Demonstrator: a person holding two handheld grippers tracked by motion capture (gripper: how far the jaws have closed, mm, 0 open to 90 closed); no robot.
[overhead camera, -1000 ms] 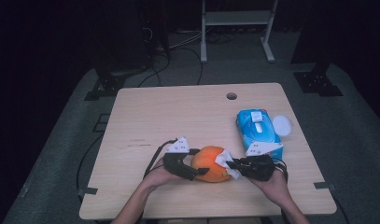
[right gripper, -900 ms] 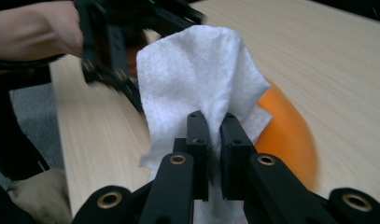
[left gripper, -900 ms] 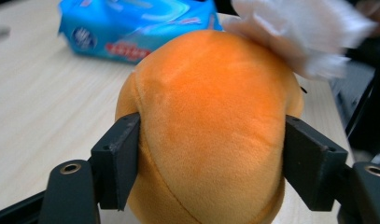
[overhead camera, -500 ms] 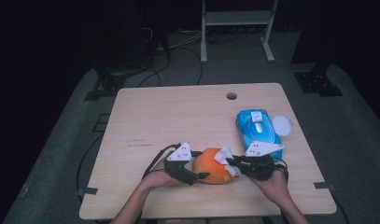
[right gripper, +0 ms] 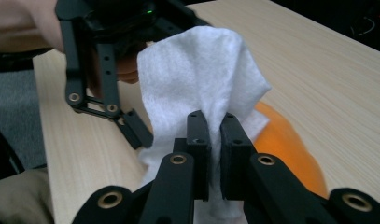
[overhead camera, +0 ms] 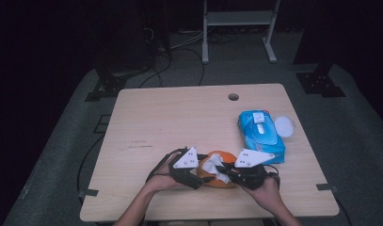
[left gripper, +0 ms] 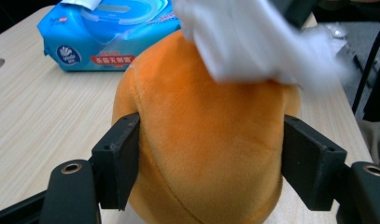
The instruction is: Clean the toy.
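The left gripper (left gripper: 211, 154) is closing on the orange plush toy (left gripper: 206, 140) while the right gripper (right gripper: 214, 140), pinching the white wipe (right gripper: 197, 74), is rubbing it, and a firm stroke risks shoving the toy loose.

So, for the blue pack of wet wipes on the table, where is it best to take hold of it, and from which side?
Probably across its two long sides, coming from above. The wet wipes pack lies flat on the table, lid up, so its long edges are free. Avoid the raised flip lid on top and the white round lid lying beside its right edge; grip nearer the person's end.
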